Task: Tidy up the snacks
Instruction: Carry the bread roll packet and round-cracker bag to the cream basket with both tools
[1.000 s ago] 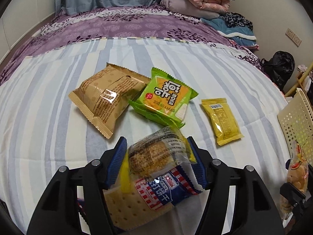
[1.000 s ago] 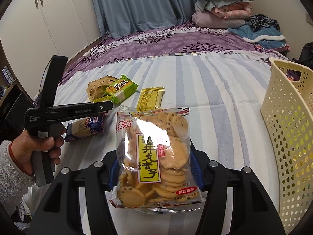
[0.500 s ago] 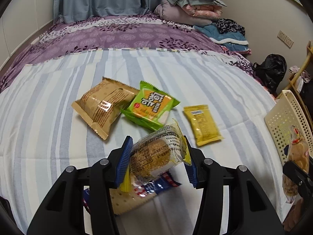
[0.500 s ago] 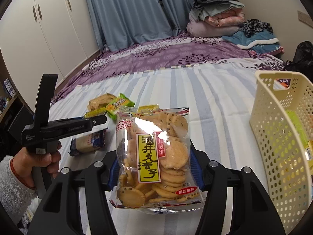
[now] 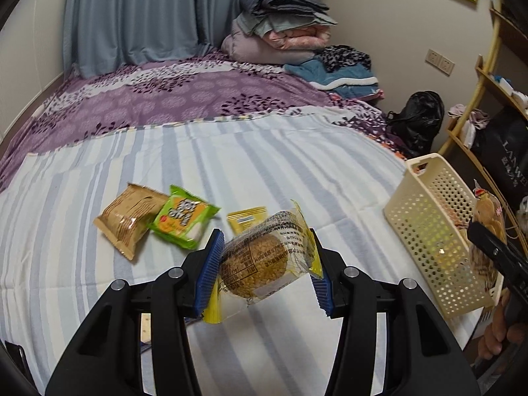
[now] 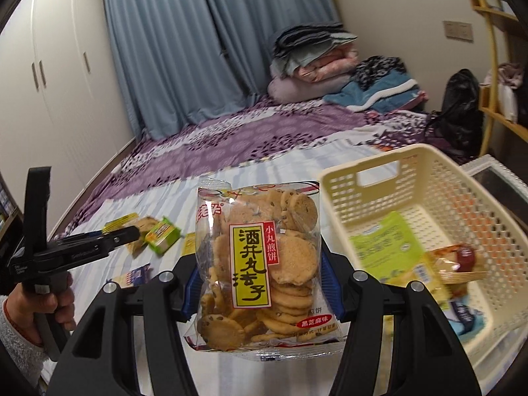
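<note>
Between left gripper (image 5: 264, 265) pads: wrapped cake (image 5: 260, 264)

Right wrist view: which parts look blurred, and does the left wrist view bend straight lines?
Right wrist view: the cream basket and the packets in it are smeared, while the cracker bag stays sharp. Left wrist view: the bed stripes bow outward and the corners are dark.
</note>
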Motion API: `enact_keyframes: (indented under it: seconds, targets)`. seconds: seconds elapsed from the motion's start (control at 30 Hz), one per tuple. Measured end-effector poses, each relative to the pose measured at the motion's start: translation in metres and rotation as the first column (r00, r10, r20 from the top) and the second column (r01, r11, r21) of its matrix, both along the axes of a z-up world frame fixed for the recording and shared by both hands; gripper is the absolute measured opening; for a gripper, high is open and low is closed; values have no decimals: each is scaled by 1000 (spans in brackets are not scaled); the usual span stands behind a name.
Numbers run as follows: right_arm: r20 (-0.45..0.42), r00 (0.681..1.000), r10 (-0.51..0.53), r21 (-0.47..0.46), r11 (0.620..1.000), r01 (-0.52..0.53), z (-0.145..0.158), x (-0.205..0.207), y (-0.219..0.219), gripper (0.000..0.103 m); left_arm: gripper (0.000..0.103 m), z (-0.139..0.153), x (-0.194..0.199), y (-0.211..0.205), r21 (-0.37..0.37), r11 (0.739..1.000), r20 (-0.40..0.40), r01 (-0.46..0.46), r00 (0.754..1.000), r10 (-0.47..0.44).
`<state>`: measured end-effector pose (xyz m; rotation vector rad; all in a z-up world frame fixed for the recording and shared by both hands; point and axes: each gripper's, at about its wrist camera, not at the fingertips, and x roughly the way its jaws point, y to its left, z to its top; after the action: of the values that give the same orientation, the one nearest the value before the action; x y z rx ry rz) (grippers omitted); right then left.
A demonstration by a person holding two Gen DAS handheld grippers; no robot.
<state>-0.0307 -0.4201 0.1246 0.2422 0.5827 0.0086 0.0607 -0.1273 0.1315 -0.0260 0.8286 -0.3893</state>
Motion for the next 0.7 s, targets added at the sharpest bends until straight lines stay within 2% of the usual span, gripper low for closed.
enact_keyframes:
  seconds: [0.3,0.7]
  targets:
    - [7,985,-174,9,985,174,1,-27,-69,58,51,21,-19,-47,1,995,38,97,995,-97]
    - [-32,943,-331,6,943,332,-12,-47,-119,61,51,36,-39,-99,25,978,67,209,975,-210]
